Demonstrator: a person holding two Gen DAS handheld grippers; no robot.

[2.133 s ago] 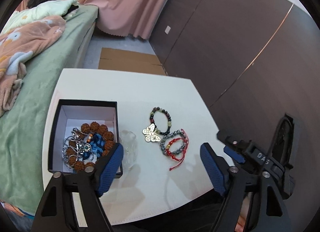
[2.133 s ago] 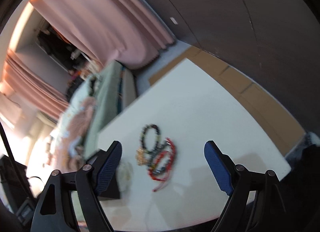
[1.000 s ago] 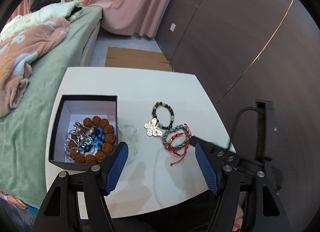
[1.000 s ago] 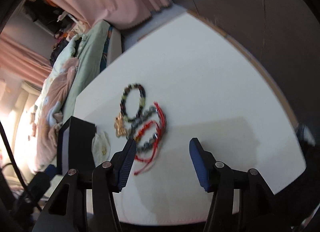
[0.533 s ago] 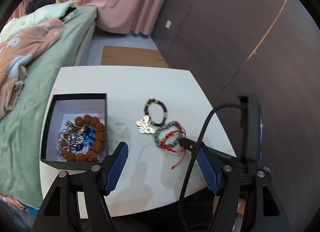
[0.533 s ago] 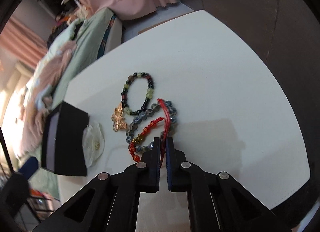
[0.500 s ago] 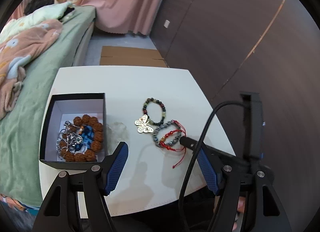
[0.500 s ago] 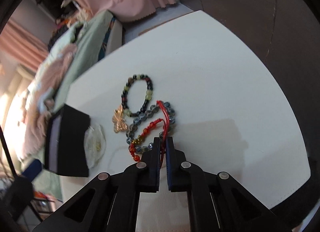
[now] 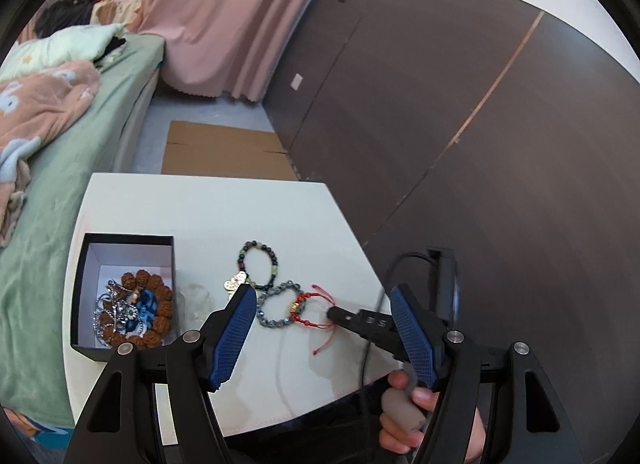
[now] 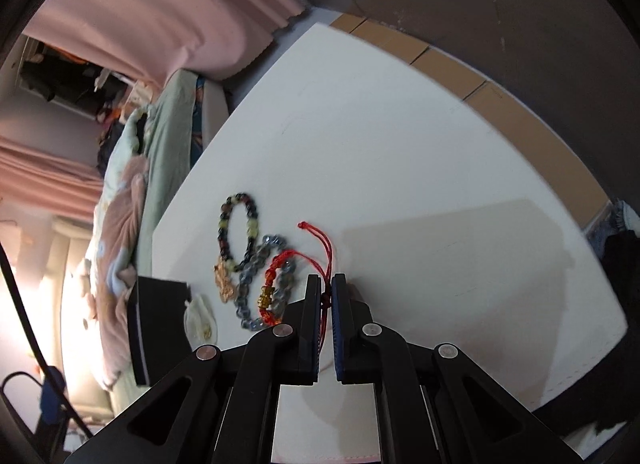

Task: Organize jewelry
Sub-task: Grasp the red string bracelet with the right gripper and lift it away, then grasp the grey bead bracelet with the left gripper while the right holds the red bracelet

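Right claw (image 10: pixel 327 296) pinches red bracelet (image 10: pixel 276 284); left claw (image 9: pixel 324 328) open. Box (image 9: pixel 84 264) part-filled; bracelets left of it remain.

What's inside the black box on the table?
Inside the black box lies a brown bead bracelet, coiled around silver chain jewelry and something blue. Its white floor shows bare at the far end. Anything beneath that pile is covered, so I cannot tell.
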